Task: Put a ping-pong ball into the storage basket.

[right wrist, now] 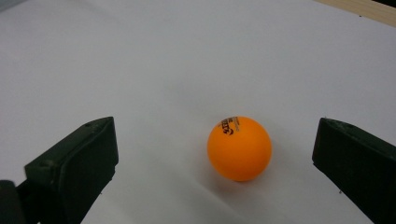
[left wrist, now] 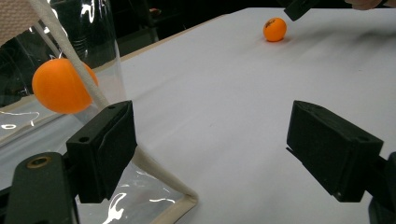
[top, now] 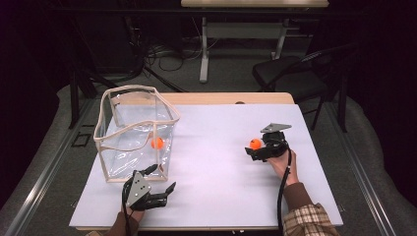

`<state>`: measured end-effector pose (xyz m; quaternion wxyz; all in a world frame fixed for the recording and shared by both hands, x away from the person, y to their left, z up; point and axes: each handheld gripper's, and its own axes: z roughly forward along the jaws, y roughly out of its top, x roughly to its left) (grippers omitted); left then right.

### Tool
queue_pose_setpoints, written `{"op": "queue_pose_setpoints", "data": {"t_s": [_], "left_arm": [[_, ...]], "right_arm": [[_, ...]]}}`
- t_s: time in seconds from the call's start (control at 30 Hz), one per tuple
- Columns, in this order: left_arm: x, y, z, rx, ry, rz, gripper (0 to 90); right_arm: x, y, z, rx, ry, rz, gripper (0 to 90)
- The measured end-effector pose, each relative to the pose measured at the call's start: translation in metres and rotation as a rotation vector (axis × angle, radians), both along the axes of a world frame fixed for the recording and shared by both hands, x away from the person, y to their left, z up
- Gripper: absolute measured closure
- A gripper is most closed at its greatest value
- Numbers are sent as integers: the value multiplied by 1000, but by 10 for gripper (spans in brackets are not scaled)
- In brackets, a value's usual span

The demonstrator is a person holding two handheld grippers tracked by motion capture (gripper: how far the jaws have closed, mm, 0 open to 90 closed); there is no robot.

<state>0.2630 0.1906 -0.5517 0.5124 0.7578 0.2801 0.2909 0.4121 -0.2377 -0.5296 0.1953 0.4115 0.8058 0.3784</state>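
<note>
Right gripper view has the orange ball [right wrist: 239,148] lying on the white table [right wrist: 163,56] between the right gripper [right wrist: 219,158]'s two black fingers [right wrist: 77,163], which stand wide apart. The ball sits nearer the finger at the right of that view than the one at the left, and touches neither; bare table shows on both sides of it. It bears a small dark printed mark on its upper face (too small to read).

From the high view, the same ball [top: 255,144] lies just ahead of the right gripper [top: 253,150], at the tips of its fingers, with a hand [top: 281,164] in a plaid sleeve behind.

Well apart from it, across the table, the left gripper [top: 160,179] is held low near the table's front edge, its fingers [top: 169,188] also spread wide and holding nothing. Just beyond them stands a clear plastic bag [top: 135,132] with pale fabric trim, upright and open at the top. A second orange ball [top: 157,143] lies inside it, near the wall that faces the right gripper.

In the left gripper view, one finger [left wrist: 105,149] sits just beside the bag's trimmed corner [left wrist: 163,186], and the ball in the bag [left wrist: 61,86] shows through the clear wall beyond that finger. Whether finger and trim touch, I cannot tell.
</note>
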Motion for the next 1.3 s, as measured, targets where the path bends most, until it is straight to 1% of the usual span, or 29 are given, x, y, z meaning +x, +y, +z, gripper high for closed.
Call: {"op": "queue_pose_setpoints", "data": {"t_s": [0.1, 0.27, 0.37, 0.4, 0.47, 0.53, 0.57, 0.6, 0.67, 0.7, 0.73, 0.77, 0.8, 0.87, 0.9, 0.93, 1.0, 1.07, 1.13, 1.3], "left_arm": [[0, 0, 0, 0, -1, 1, 157], [0, 0, 0, -1, -1, 1, 157], [0, 0, 0, -1, -1, 1, 157], [0, 0, 0, -1, -1, 1, 157], [0, 0, 0, -4, -3, 0, 157], [0, 0, 0, 1, -2, 0, 157], [0, 0, 0, 1, -2, 0, 157], [0, 0, 0, 1, -2, -1, 157], [0, 0, 0, 1, -2, 0, 157], [0, 0, 0, 1, -2, 0, 157], [0, 0, 0, 1, -2, 0, 157], [0, 0, 0, 0, -3, 0, 157], [0, 1, 0, 2, -3, -2, 157], [0, 0, 0, 1, -2, -1, 157], [0, 1, 0, 1, -2, -2, 157], [0, 1, 0, 1, -2, 1, 157], [0, 1, 0, 0, -3, 1, 157], [0, 1, 0, 0, -2, 1, 157], [0, 1, 0, 1, -2, 0, 157], [0, 1, 0, -1, 0, 1, 157]], "right_arm": [[2, 0, -1, 4, 2, -7, 0], [5, 1, -4, -10, 2, -17, 0], [7, 2, -7, -10, 11, -26, 0], [9, 2, -8, -18, 12, -29, 0], [10, 2, -9, -14, 17, -37, 35], [11, 2, -11, -15, 17, -44, 97], [11, 2, -11, -15, 17, -44, 97], [11, 2, -12, -9, 23, -47, 121], [12, 2, -13, -19, 29, -50, 156], [12, 3, -13, -24, 37, -59, 210], [12, 3, -13, -24, 37, -59, 210], [12, 3, -14, -28, 38, -63, 240], [13, 3, -16, -35, 44, -68, 289], [14, 4, -17, -46, 53, -69, 317], [14, 4, -17, -46, 53, -69, 317], [15, 5, -18, -54, 55, -69, 346], [15, 5, -18, -54, 57, -70, 358], [14, 5, -18, -60, 52, -74, 408], [14, 5, -18, -61, 60, -74, 425], [14, 5, -19, -75, 59, -73, 489]]}}
